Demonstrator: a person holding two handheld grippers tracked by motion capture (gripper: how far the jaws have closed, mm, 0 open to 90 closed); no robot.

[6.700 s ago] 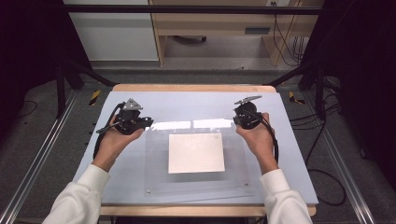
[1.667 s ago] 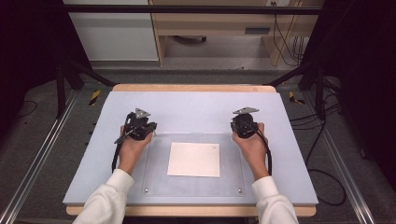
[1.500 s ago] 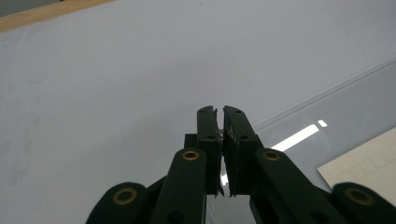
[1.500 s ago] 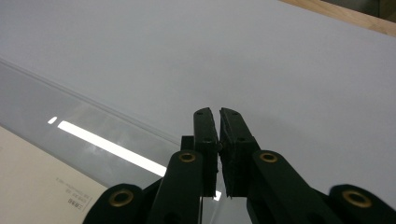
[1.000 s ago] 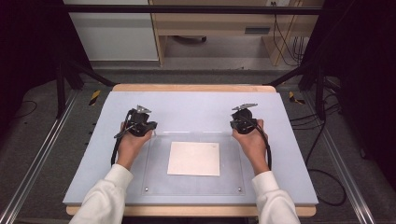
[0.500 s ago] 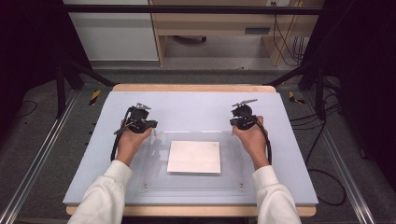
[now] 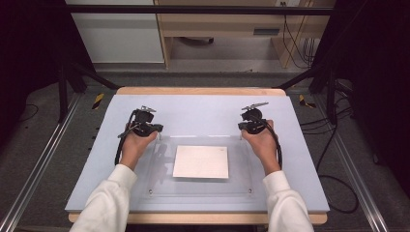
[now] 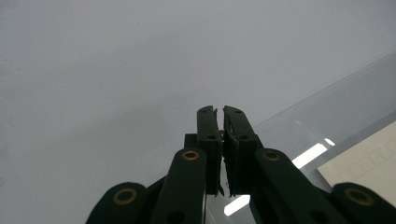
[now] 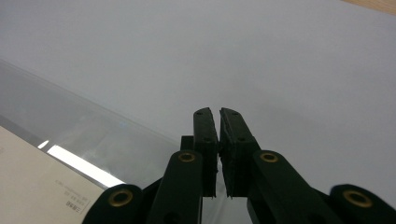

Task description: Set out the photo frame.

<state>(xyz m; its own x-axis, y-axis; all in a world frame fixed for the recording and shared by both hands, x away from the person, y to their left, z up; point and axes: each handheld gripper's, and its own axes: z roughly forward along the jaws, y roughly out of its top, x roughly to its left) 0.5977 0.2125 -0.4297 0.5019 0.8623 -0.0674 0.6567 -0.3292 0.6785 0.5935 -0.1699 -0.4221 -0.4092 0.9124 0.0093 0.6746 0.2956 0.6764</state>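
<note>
High view: a white sheet point(image 7: 201, 162) lies under a clear plate point(image 7: 241, 186) on the counter point(image 7: 193, 108), flanked by left gripper point(image 7: 145, 126) and right gripper point(image 7: 253, 121), seemingly poised to lift. Gripper views: jaws pressed together, empty.

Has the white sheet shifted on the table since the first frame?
Yes. The sheet and the clear plate that it lies on now sit nearer the table's front edge than at the start, still about centred from left to right.
</note>
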